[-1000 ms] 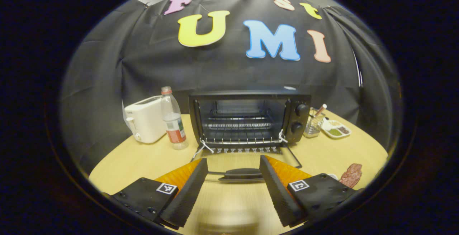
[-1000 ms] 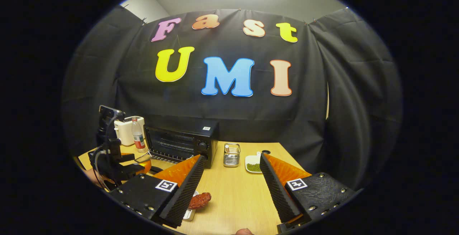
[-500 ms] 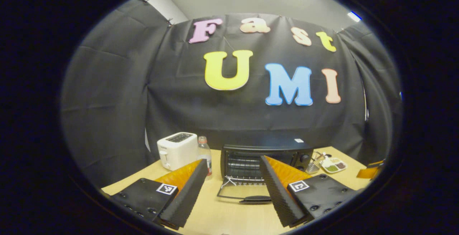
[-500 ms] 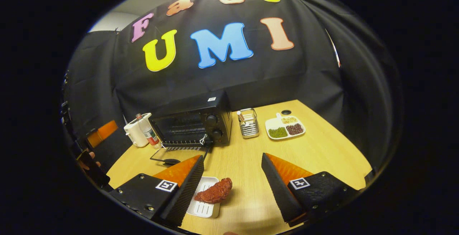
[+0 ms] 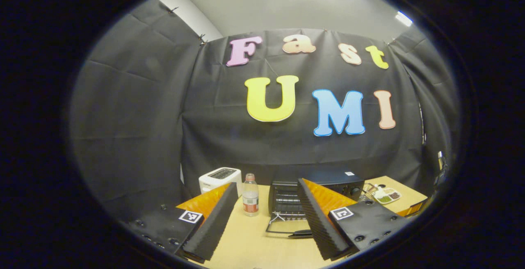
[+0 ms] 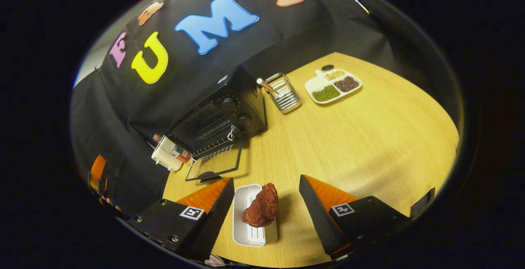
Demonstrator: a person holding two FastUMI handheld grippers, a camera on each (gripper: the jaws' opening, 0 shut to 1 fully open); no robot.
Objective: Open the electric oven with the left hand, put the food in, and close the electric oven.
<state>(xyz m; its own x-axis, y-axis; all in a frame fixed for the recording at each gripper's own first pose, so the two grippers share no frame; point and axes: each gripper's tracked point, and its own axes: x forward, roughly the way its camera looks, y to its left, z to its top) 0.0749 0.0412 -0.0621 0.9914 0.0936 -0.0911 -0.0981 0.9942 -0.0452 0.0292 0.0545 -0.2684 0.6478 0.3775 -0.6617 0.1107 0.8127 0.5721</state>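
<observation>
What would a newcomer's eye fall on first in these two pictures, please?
Probably the reddish piece of meat on its small white tray, lying between the open fingers of the right gripper. Next, the black electric oven beyond it, its glass door folded down flat onto the wooden table.

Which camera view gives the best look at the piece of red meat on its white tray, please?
The right gripper view: the red meat lies close on the white tray, between the open right tongs. The left gripper view faces the oven instead, with its own tongs open.
</observation>
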